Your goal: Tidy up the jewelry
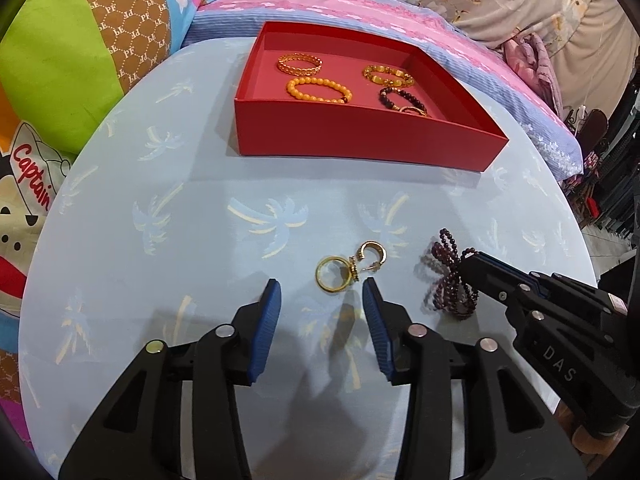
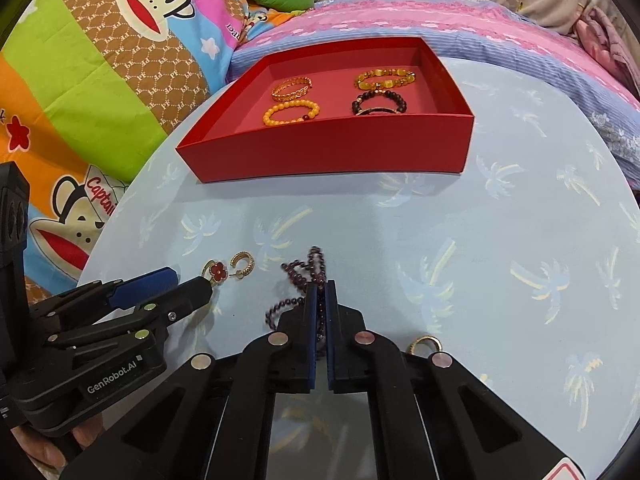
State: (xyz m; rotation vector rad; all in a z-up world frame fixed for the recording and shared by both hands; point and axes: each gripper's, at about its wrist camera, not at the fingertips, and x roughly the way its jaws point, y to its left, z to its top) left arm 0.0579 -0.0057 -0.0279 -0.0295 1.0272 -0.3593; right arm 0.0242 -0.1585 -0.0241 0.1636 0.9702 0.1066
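Left hand-held gripper (image 1: 322,292): mine, wide open, holding nothing, hovering low over the counter (image 1: 160,240) with its blue pads either side of the spot just short of the gold ring.
Gold ring (image 1: 331,278): lies flat on the counter just ahead of my left pads; a red flower charm shows on it in the right wrist view.
Gold earring (image 1: 374,254): a small open hoop touching the ring on its far right side.
Handling, ring and earring: I judge both light, hard and slippery. They sit so close that a pinch could catch both or flick one away, so I would take the ring across its band.
Purple bead string (image 1: 452,280): looped in a loose heap to the right of the earring, well short of the box.
Right hand-held gripper (image 2: 319,288): mine, closed tight on the bead string, strands showing between the pads.
Handling, beads: limp and light, I expect. The free loops will dangle and swing, so a grip near the middle of the bundle is best.
Red box (image 1: 360,140): at the far side of the counter, open, four bracelets already inside.
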